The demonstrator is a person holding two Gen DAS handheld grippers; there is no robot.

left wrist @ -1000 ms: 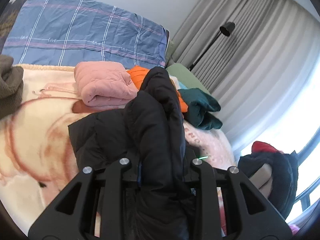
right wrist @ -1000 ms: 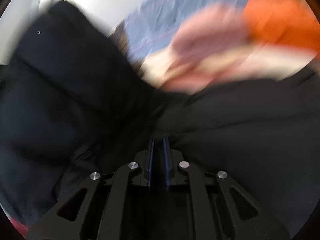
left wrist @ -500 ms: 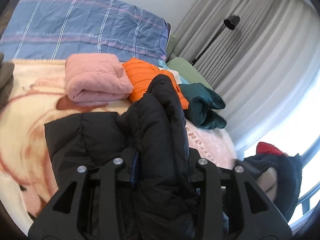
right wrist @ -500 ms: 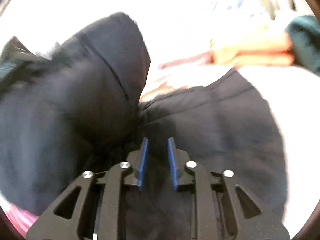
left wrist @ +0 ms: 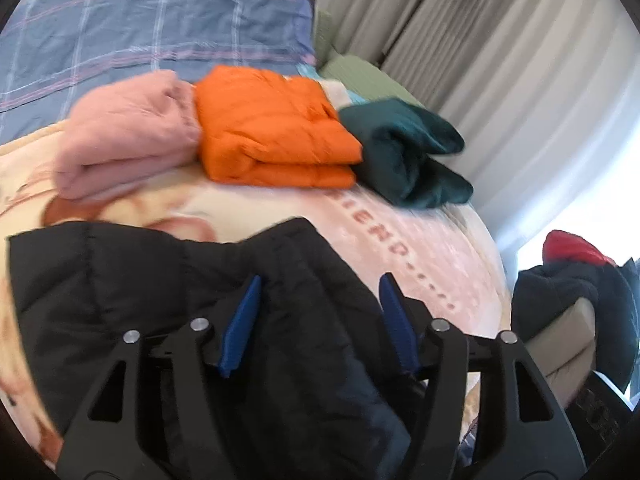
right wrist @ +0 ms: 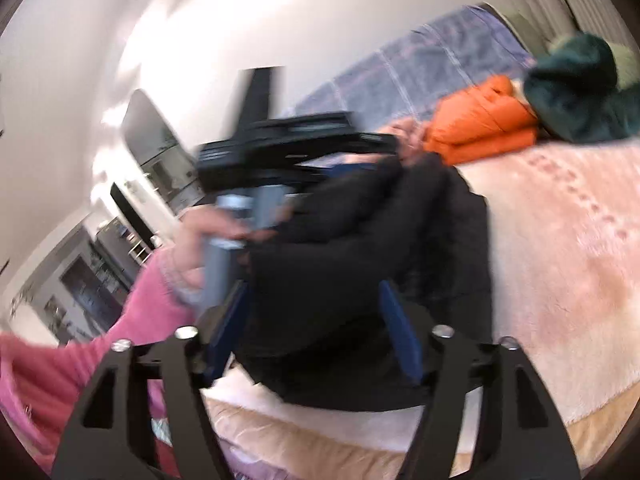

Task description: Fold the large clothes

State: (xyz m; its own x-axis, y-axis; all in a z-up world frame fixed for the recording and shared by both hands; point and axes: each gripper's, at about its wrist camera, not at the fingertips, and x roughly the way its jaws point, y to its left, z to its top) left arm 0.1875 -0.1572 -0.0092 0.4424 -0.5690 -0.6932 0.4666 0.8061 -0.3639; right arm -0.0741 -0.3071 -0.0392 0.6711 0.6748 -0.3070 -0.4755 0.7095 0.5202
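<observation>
Jacket [left wrist: 168, 280], black and quilted, lies bunched on our pink blanket [left wrist: 420, 248]; we hold left gripper [left wrist: 320, 300] and right gripper [right wrist: 316, 308] wide apart over it.

I see the black quilted puffer jacket [left wrist: 168, 280] lying bunched on the bed's pink blanket, one padded fold running forward between my left tongs' spread blue pads. In the right wrist view, the same black jacket [right wrist: 360, 248] sits heaped near the blanket's front edge. Behind it lie three folded garments in a row: pink [left wrist: 128, 136], orange [left wrist: 272, 136], dark green [left wrist: 404, 152]
</observation>
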